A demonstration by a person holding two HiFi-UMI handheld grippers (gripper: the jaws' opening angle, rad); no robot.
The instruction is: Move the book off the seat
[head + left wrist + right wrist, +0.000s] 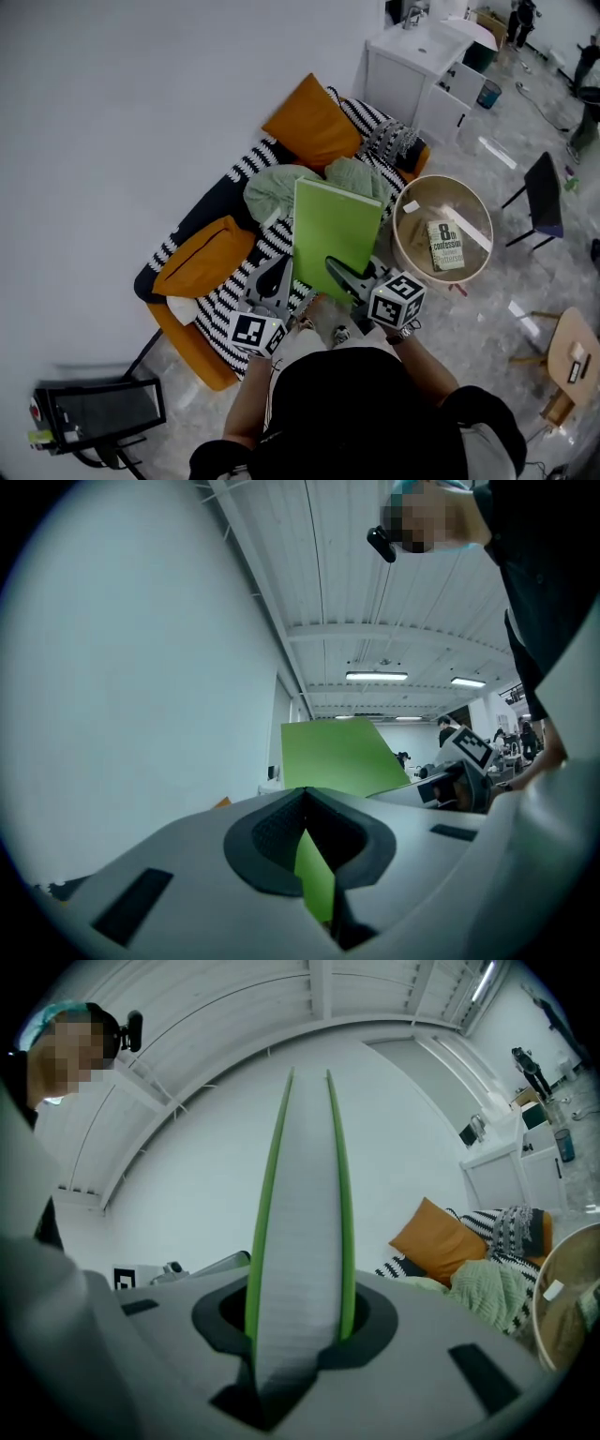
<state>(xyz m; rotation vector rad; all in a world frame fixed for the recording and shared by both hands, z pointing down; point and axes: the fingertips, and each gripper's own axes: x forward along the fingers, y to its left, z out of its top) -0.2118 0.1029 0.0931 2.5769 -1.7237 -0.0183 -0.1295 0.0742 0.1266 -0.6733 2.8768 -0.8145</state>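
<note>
Green book hides mid pt of seat.

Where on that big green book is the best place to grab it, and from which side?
Its near edge, approached from the person's side. The green book is thin, flat and wide, so tongs fit only across its thickness; the left tongs and right tongs pinch that edge side by side, which likely keeps it from swinging.

The head camera looks steeply down from above onto the sofa. A camera rides close behind the jaws of the left tool and of the right tool, each looking out along them. All three views share the green book.
</note>
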